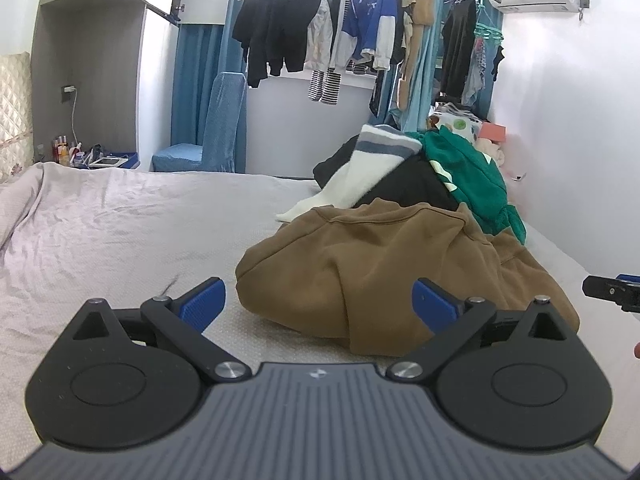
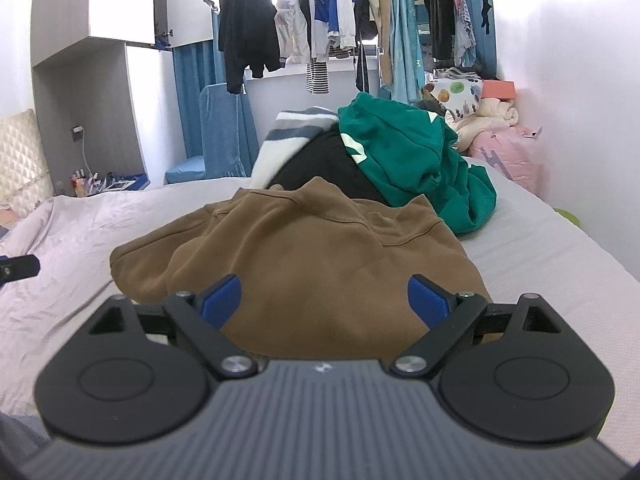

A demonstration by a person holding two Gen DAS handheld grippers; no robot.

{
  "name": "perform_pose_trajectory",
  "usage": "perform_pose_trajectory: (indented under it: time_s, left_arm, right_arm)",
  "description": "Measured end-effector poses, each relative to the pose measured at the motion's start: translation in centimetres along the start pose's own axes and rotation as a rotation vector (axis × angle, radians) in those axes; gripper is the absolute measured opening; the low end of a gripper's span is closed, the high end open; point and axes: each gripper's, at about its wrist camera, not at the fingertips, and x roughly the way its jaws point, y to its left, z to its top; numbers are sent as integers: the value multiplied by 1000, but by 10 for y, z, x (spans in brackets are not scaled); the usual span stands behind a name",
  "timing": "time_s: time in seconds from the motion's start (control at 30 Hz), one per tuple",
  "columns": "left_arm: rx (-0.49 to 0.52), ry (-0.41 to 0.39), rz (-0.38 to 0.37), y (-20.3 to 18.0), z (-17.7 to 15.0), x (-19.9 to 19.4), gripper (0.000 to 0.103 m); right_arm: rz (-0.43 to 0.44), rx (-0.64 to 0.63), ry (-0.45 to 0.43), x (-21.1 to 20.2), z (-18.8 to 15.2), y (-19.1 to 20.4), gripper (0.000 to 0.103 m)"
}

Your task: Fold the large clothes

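A brown sweatshirt (image 1: 380, 268) lies crumpled on the grey bed sheet (image 1: 120, 216), in front of a heap of clothes. My left gripper (image 1: 318, 300) is open just short of its near left edge, nothing between the blue pads (image 1: 202, 300). In the right wrist view the same brown sweatshirt (image 2: 320, 248) fills the middle. My right gripper (image 2: 324, 300) hangs open over its near part, pads apart and not pressing the cloth. Behind lie a green hoodie (image 2: 408, 156), a black garment (image 2: 320, 160) and a white and grey striped garment (image 2: 284, 132).
The bed sheet (image 2: 60, 240) stretches left toward a quilted headboard (image 1: 14, 112). A blue covered chair (image 1: 216, 128) stands past the bed. Several clothes hang on a rail (image 1: 340, 28) at the window. A pink bundle (image 2: 508, 152) rests against the right wall.
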Motion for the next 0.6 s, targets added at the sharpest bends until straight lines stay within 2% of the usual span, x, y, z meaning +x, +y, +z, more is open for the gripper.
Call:
perform_pose_trajectory:
  time_s: [0.6]
  left_arm:
    - [6,-2,12,-3,-1,3,101]
  right_arm:
    - [10,10,20,4,-2,5,92]
